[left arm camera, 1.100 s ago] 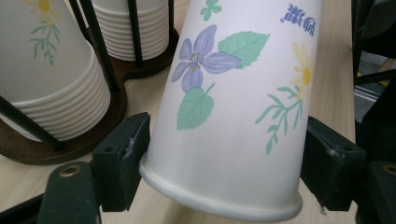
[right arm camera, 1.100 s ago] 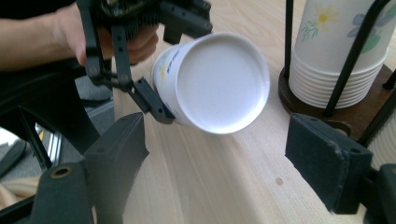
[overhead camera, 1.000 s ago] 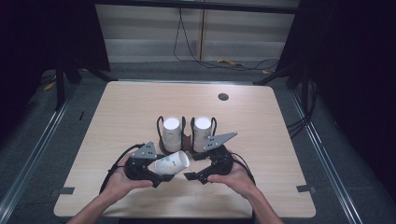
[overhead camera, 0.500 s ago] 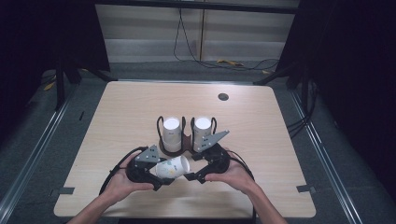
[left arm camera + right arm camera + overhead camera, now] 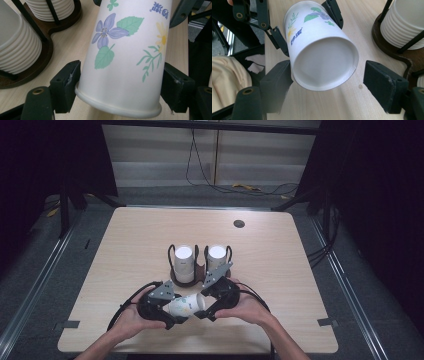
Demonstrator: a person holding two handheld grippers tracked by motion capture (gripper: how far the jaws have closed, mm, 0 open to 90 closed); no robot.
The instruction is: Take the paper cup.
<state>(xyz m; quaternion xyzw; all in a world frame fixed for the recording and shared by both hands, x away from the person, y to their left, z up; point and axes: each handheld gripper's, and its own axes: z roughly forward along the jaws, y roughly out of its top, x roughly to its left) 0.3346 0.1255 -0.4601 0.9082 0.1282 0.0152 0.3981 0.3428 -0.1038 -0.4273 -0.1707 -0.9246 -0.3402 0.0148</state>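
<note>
We start with the wooden table (image 5: 280,270), bare but for a dark cup holder (image 5: 198,271) near its middle. The holder carries two stacks of white paper cups (image 5: 183,262), upright and side by side.

Just in front of the holder, on the person's side, a single flowered paper cup (image 5: 186,305) lies on its side between the two grippers, close over the tabletop. We cannot tell whether it rests on the wood.

The left gripper (image 5: 120,83) is clamped on the cup near its rolled lip, a pad pressing each flank. The right gripper (image 5: 329,82) faces the other end, which looks like the base. One pad touches the cup's wall and the other stands clear of it, so these jaws are apart. They have just been closing with the cup between them.

As we judge it, one cup is already out of the stacks and held. The hand-over between grippers is only begun — the right has yet to grip and the left to let go. Where the cup should go next, we cannot tell.
</note>
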